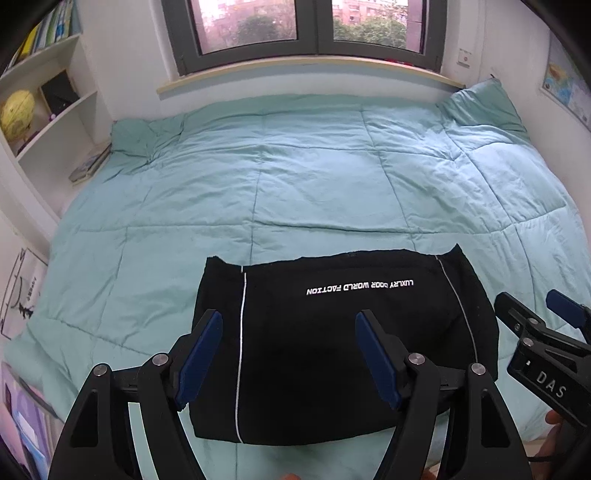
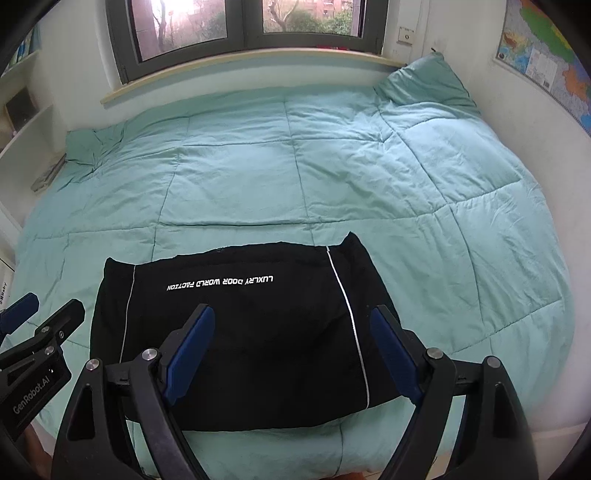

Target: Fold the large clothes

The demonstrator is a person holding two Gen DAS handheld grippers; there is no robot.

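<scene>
Fingers [image 1: 201,354] spread, nothing pinched, both grippers | black garment [image 1: 332,343] folded, 6 o'clock on teal quilt [image 1: 295,177] | hovering, likely for next fold.

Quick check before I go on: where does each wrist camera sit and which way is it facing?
Left wrist: on the left tongs, angled down at the black garment on the bed; open jaws, right tongs at the right edge.
Right wrist: on the right tongs, same downward tilt; open jaws, left tongs at the left edge.
Shared: garment, bed, window.
</scene>
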